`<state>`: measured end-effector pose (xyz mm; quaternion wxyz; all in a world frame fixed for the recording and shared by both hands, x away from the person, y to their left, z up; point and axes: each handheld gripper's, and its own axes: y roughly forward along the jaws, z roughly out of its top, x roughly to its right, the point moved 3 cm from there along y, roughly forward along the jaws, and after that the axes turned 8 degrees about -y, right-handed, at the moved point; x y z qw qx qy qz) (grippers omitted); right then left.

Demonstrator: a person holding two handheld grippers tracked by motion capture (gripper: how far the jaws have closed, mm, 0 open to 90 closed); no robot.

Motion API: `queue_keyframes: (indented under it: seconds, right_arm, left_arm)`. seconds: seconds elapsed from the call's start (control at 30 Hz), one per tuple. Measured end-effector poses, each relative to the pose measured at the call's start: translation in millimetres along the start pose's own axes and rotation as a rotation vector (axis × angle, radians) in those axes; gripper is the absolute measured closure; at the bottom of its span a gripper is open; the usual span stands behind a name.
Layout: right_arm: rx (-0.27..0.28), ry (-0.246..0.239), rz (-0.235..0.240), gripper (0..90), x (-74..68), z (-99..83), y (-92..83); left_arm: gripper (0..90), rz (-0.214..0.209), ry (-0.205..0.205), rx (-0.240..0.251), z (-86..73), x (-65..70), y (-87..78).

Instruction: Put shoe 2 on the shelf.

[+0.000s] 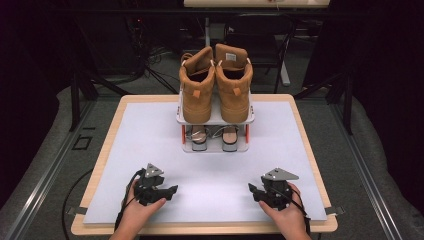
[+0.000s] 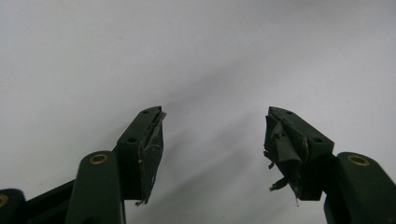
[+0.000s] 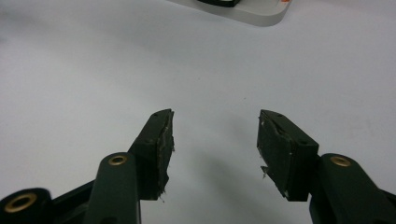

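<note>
A pair of tan high-top boots [image 1: 216, 86] stands on the top shelf of a small white two-tier rack [image 1: 215, 120] at the far middle of the table. A second pair of shoes [image 1: 215, 136] sits on the lower shelf. My left gripper [image 1: 170, 191] rests low near the front left, held by a hand, its jaws open over bare white mat [image 2: 215, 135]. My right gripper [image 1: 252, 190] rests near the front right, jaws open and nothing between them [image 3: 215, 135]. The rack's base edge [image 3: 247, 11] shows at the top of the right gripper view.
A white mat [image 1: 150, 150] covers the wooden table [image 1: 100, 165]. Dark floor, cables and stand legs [image 1: 145, 65] lie beyond the table's far edge. Open mat stretches between the grippers and the rack.
</note>
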<state>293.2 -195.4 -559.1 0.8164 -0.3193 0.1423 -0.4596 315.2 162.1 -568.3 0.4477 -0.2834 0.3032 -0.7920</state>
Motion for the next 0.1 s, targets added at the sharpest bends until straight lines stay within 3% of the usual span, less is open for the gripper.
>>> queue_keyframes:
  seconds: [0.1]
  right_arm:
    - [0.018, -0.008, -0.006, 42.3, 2.0, -2.1, 2.2]
  left_arm:
    - [35.9, 0.017, 0.008, 0.019, 0.1, -3.2, -0.5]
